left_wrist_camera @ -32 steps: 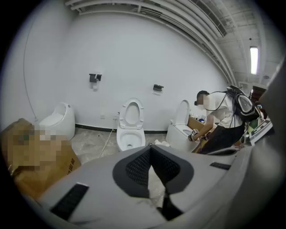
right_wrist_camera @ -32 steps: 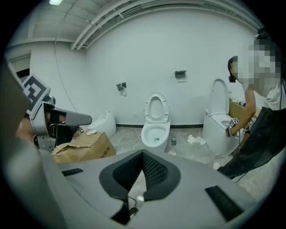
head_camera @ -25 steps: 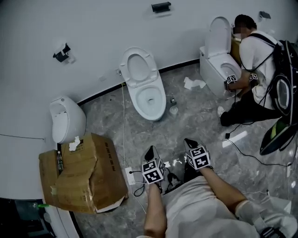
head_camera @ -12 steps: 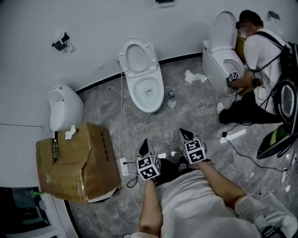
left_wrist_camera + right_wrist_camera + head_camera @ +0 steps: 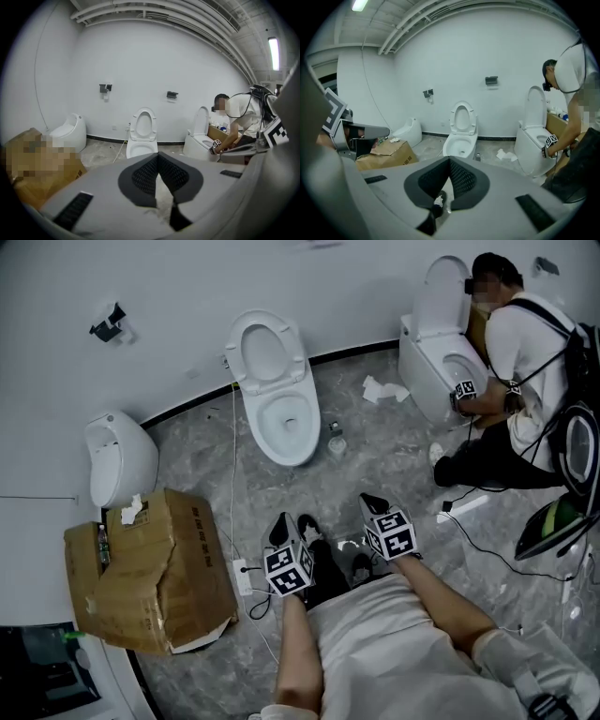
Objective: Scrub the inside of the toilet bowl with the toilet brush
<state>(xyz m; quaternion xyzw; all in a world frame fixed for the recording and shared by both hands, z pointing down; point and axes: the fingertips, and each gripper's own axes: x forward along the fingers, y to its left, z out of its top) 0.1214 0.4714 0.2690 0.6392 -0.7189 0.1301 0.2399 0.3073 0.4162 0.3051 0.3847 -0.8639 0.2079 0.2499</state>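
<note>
Left gripper and right gripper, both closed on nothing, face the toilet by the wall.
Lid up, bowl open; a small bottle beside its base, a dented cardboard box to its left.

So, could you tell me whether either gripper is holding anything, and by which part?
Nothing is held: the left gripper and right gripper are both shut and empty.
</note>
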